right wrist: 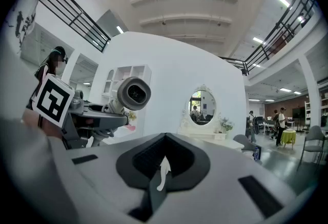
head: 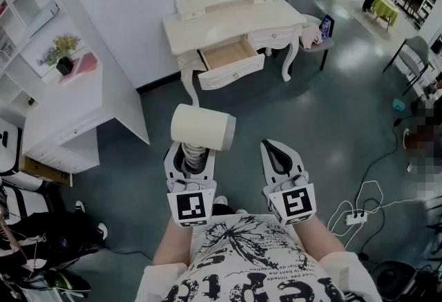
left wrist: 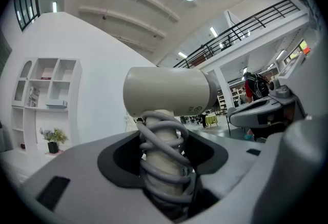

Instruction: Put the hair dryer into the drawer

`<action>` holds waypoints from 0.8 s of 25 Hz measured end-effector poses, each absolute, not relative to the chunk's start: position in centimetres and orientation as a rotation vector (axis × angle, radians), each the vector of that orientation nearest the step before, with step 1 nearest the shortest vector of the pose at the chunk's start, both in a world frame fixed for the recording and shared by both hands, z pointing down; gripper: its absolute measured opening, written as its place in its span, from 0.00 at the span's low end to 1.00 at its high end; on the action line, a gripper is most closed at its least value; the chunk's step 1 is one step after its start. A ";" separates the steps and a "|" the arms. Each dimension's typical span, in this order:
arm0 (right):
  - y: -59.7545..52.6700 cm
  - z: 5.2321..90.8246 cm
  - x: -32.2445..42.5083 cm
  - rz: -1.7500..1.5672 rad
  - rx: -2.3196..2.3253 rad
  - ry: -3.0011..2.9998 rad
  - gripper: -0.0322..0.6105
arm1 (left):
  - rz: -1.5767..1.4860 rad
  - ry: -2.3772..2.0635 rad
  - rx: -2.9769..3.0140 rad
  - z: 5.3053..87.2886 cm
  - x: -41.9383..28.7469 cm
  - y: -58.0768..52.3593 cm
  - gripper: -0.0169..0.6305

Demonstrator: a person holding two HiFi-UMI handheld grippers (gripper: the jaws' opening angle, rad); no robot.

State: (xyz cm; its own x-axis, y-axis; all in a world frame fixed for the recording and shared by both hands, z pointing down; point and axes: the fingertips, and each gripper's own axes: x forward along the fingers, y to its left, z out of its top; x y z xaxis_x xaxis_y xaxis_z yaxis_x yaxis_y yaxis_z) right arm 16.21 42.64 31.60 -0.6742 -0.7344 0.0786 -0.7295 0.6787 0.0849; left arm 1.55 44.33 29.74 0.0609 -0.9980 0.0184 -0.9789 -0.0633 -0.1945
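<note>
A cream hair dryer [head: 202, 128] with a grey nozzle end stands upright in my left gripper [head: 190, 155], held out level above the floor. In the left gripper view the jaws close on its handle [left wrist: 163, 159], which has the grey cord coiled round it. My right gripper [head: 280, 153] is beside it on the right, its jaws together with nothing between them [right wrist: 163, 166]. From the right gripper view the hair dryer [right wrist: 132, 94] shows at the left. Ahead stands the white dressing table [head: 231, 23], whose left drawer [head: 230, 59] is pulled out and looks empty.
A white shelf and desk unit [head: 65, 97] runs along the left wall. A grey chair [head: 311, 14] stands right of the dressing table. A power strip with cables [head: 356, 218] lies on the dark floor at the right. People stand far off at the back right.
</note>
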 end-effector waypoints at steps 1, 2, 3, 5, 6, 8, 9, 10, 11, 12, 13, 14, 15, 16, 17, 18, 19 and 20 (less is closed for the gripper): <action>42.6 31.6 16.1 -0.070 1.214 -2.780 0.07 | -0.218 2.057 -2.193 29.8 1.5 44.2 0.41; 42.5 31.6 16.0 -0.069 1.212 -2.779 0.07 | -0.216 2.058 -2.197 29.8 1.4 44.1 0.41; 42.4 31.6 15.9 -0.066 1.213 -2.778 0.07 | -0.215 2.059 -2.199 29.8 1.4 44.0 0.41; 42.2 31.8 15.9 -0.058 1.214 -2.777 0.07 | -0.213 2.059 -2.201 29.8 1.3 43.8 0.41; 42.2 31.8 15.9 -0.055 1.216 -2.775 0.07 | -0.212 2.059 -2.201 29.8 1.3 43.8 0.41; 42.1 32.0 16.3 -0.042 1.227 -2.774 0.07 | -0.211 2.060 -2.203 30.0 1.4 43.7 0.41; 42.0 32.1 16.5 -0.030 1.236 -2.775 0.07 | -0.208 2.063 -2.205 30.1 1.5 43.6 0.41; 41.9 32.3 16.8 -0.015 1.245 -2.777 0.07 | -0.203 2.067 -2.207 30.2 1.5 43.5 0.41; 41.7 32.4 17.1 0.000 1.253 -2.779 0.07 | -0.197 2.071 -2.209 30.3 1.6 43.4 0.41; 41.5 32.6 17.4 0.013 1.261 -2.780 0.07 | -0.194 2.073 -2.210 30.4 1.8 43.2 0.41; 41.4 32.8 17.7 0.021 1.268 -2.778 0.07 | -0.193 2.075 -2.213 30.6 2.0 43.1 0.41; 41.3 33.0 18.0 0.026 1.272 -2.776 0.07 | -0.195 2.076 -2.217 30.8 2.2 42.9 0.41; 41.3 33.2 18.3 0.029 1.272 -2.774 0.07 | -0.197 2.078 -2.220 31.0 2.4 42.8 0.41; 41.2 33.5 18.4 0.034 1.270 -2.773 0.07 | -0.199 2.080 -2.223 31.1 2.6 42.7 0.41; 41.0 33.7 18.5 0.040 1.267 -2.772 0.07 | -0.202 2.082 -2.224 31.2 2.6 42.6 0.41; 40.8 33.8 18.4 0.045 1.262 -2.773 0.07 | -0.204 2.083 -2.224 31.3 2.6 42.4 0.41; 40.6 34.0 18.3 0.048 1.258 -2.775 0.07 | -0.206 2.083 -2.223 31.4 2.5 42.1 0.41; 40.3 34.1 18.0 0.047 1.253 -2.776 0.07 | -0.207 2.084 -2.224 31.5 2.3 41.8 0.41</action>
State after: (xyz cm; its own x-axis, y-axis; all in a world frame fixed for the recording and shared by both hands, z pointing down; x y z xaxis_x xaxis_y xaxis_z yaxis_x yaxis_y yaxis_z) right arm 18.04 40.26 34.06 -0.6575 -0.7468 0.0998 -0.7498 0.6616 0.0112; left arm 2.33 41.84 31.53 0.0618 -0.9973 0.0393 -0.9855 -0.0672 -0.1557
